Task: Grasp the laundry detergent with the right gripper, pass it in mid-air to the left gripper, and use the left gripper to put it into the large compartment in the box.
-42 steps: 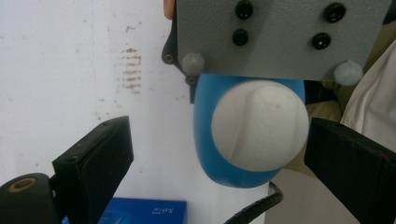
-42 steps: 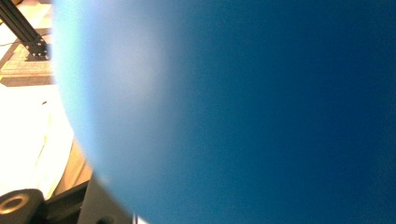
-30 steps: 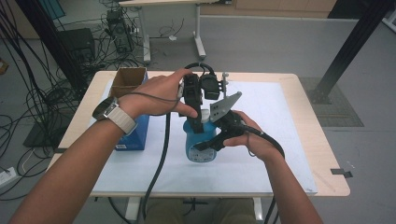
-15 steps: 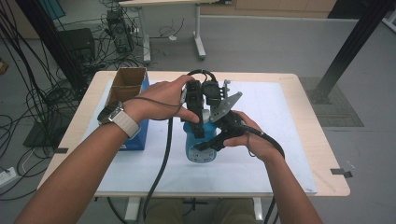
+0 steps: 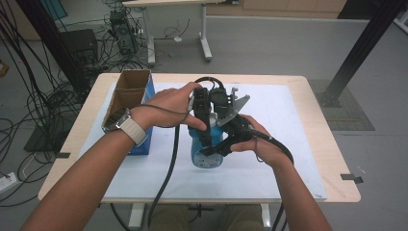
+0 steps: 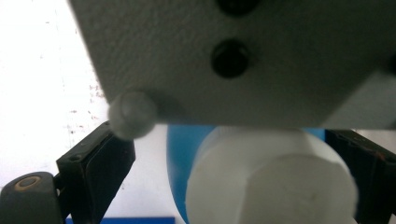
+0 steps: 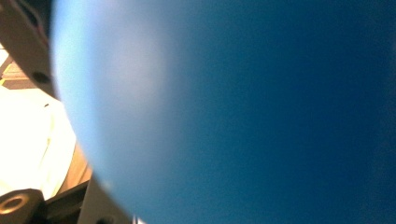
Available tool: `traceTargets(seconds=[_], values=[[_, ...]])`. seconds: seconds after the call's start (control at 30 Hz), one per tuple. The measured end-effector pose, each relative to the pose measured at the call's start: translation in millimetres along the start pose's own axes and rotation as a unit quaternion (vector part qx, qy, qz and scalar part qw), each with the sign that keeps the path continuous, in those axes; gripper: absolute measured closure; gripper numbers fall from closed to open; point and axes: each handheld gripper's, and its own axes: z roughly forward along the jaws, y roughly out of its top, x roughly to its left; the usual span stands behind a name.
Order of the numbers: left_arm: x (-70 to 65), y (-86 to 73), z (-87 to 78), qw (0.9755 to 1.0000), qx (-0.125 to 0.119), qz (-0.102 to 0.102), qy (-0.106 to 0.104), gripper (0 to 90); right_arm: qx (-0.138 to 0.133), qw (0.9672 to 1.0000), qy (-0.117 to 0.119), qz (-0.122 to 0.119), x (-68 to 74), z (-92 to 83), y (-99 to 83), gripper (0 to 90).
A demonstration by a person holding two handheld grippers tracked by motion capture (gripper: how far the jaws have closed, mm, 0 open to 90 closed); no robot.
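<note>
Blue bottle (image 5: 208, 153), label unreadable, clamped by right gripper (image 5: 219, 148); left gripper (image 6: 224, 177) jaws spread, just closing around its white cap (image 6: 271, 182).

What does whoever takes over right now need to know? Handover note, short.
Right claw: shut on the blue bottle, holding it upright on the white mat.
Left claw: over the bottle's white cap, jaws either side and just been closing; contact with the cap can't be confirmed.
Done: bottle steadied, left claw lined up on the cap.
Left: grip the cap and work it.
Cardboard box sits at the left, untouched.
</note>
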Motion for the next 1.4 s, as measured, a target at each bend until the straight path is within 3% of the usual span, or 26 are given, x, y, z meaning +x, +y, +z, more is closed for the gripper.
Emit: traceTargets(seconds=[0.67,0.83,1.1,1.4], values=[[1.9,-1.3,4.4,0.9999,-0.009,0.002,-0.013,18.7,-0.005,1.0000,0.000,0.000,-0.1,-0.5,-0.7,43.9],[2.6,-1.7,4.8,0.9998,-0.008,0.001,-0.017,20.2,-0.010,0.9999,0.013,0.000,0.8,0.3,-0.6,43.9],[2.8,-2.1,5.0,0.9996,-0.013,-0.007,-0.024,26.3,-0.012,0.9999,0.006,-0.007,0.1,0.4,-0.7,43.9],[3.1,-1.3,5.3,0.9994,-0.012,-0.002,-0.031,30.1,-0.011,0.9999,0.010,0.005,2.4,-0.2,-1.0,43.9]])
